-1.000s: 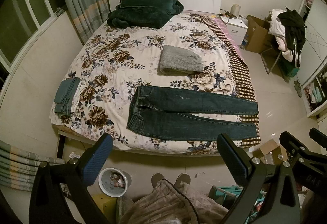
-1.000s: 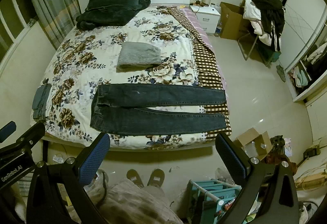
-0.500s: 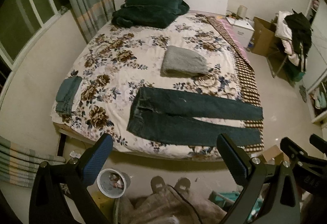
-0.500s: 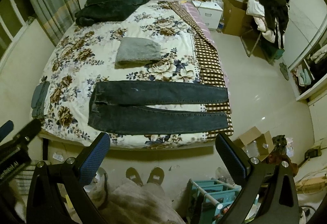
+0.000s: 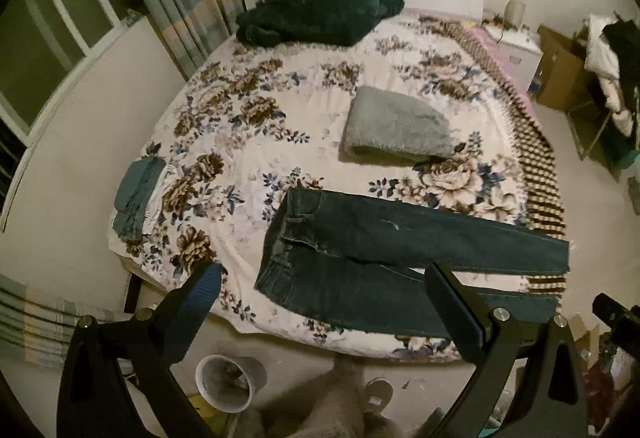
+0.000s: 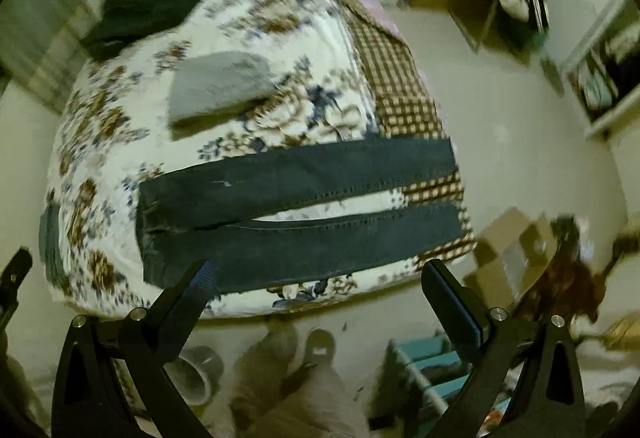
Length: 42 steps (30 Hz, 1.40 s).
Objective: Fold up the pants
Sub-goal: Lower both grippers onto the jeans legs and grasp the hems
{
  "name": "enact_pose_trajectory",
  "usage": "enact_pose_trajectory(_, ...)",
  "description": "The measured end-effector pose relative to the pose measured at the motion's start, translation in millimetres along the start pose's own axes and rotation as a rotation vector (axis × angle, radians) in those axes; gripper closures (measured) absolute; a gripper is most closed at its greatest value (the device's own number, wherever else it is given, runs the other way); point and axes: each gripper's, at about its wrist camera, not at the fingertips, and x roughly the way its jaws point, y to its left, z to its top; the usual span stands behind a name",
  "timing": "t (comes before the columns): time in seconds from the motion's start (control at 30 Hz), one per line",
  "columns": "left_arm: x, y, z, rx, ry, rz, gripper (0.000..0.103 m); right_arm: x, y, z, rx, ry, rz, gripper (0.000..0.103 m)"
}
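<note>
Dark blue jeans (image 5: 384, 254) lie flat near the front edge of the flowered bed (image 5: 248, 142), waist to the left, both legs stretched right. They also show in the blurred right wrist view (image 6: 296, 214). My left gripper (image 5: 324, 288) is open and empty, held above the near bed edge, over the jeans' lower leg. My right gripper (image 6: 320, 280) is open and empty, also above the near bed edge, in front of the lower leg.
A folded grey towel (image 5: 396, 128) lies mid-bed, a dark green blanket (image 5: 316, 10) at the headboard, folded teal cloth (image 5: 136, 194) at the left edge. A bucket (image 5: 228, 384) and my feet are below. Boxes and a laden chair (image 5: 612, 74) stand right.
Both grippers have moved forward and down toward the bed; the jeans fill more of each view. The right view has swung and blurred. Both jaws stay open.
</note>
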Motion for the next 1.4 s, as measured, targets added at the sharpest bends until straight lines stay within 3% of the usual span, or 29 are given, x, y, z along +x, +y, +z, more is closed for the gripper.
enact_pose_trajectory(0.23, 124, -37, 56, 0.08, 0.085, 0.017, 0.0, 152, -19, 97, 0.204, 0.14, -0.04, 0.0)
enact_pose_trajectory(0.47, 283, -96, 98, 0.284, 0.169, 0.018, 0.0, 327, -40, 177, 0.431, 0.293, -0.069, 0.0)
enact_pose_trajectory(0.7, 411, -163, 90, 0.65, 0.199, -0.078, 0.0, 467, -75, 204, 0.588, 0.415, -0.112, 0.0)
enact_pose_trajectory(0.87, 462, -195, 63, 0.879, 0.252, -0.151, 0.0, 526, -97, 213, 0.664, 0.444, -0.133, 0.0)
enact_pose_trajectory(0.97, 485, -208, 47, 0.963, 0.301, -0.169, 0.001, 554, -104, 215, 0.697, 0.455, -0.145, 0.0)
enact_pose_trajectory(1.03, 496, -211, 42, 0.975, 0.34, -0.191, 0.008, 569, -102, 214, 0.708, 0.466, -0.146, 0.001)
enact_pose_trajectory(1.1, 498, -212, 45, 0.955, 0.381, -0.267, 0.04, 582, -99, 212, 0.714, 0.479, -0.147, 0.005)
enact_pose_trajectory(1.13, 496, -212, 46, 0.944, 0.393, -0.305, 0.05, 585, -97, 212, 0.715, 0.471, -0.152, 0.008)
enact_pose_trajectory(1.17, 491, -211, 46, 0.935, 0.406, -0.355, 0.078, 585, -95, 212, 0.711, 0.454, -0.16, 0.011)
enact_pose_trajectory(1.2, 487, -211, 45, 0.928, 0.401, -0.371, 0.096, 583, -94, 210, 0.706, 0.439, -0.169, 0.021)
enact_pose_trajectory(1.27, 473, -211, 41, 0.951, 0.349, -0.345, 0.099, 576, -88, 208, 0.683, 0.397, -0.189, 0.046)
enact_pose_trajectory(1.33, 461, -209, 42, 0.938, 0.311, -0.332, 0.1, 563, -85, 205, 0.678, 0.362, -0.185, 0.088)
enact_pose_trajectory(1.4, 443, -203, 41, 0.911, 0.275, -0.322, 0.101, 551, -84, 200, 0.676, 0.333, -0.151, 0.091)
